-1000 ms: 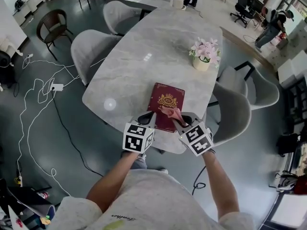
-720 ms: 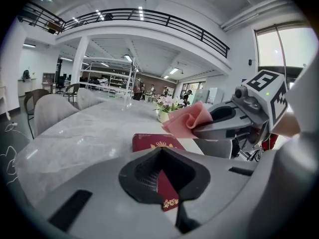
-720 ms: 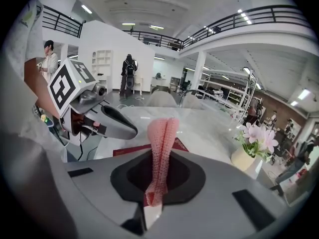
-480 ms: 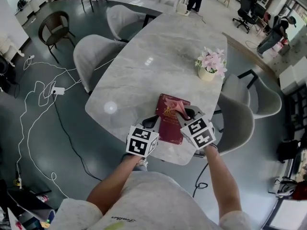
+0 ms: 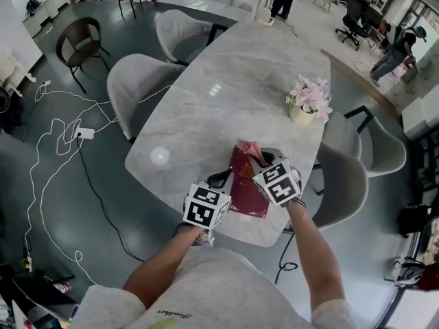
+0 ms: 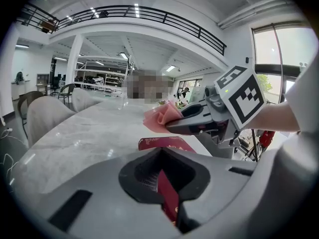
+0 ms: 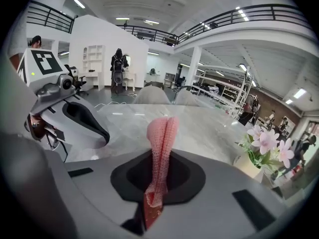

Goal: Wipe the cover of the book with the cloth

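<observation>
A dark red book [image 5: 245, 189] with a gold crest lies on the marble table [image 5: 226, 88] near its front edge. My left gripper [image 5: 221, 179] is shut on the book's near left edge; the red cover [image 6: 168, 199] shows pinched between its jaws. My right gripper [image 5: 260, 158] is shut on a folded pink cloth [image 5: 247, 149], which sits at the book's far end. In the right gripper view the cloth [image 7: 160, 146] stands up between the jaws. From the left gripper view the cloth [image 6: 160, 117] hangs just above the book's far part [image 6: 164, 143].
A white pot of pink flowers [image 5: 307, 101] stands on the table beyond the book, to the right. Grey chairs [image 5: 137, 81] surround the table. White cables [image 5: 62, 136] lie on the floor at left. People stand far off.
My right gripper has carried the pink cloth along the cover from the book's middle to its far end. The left gripper has stayed clamped on the near edge.
</observation>
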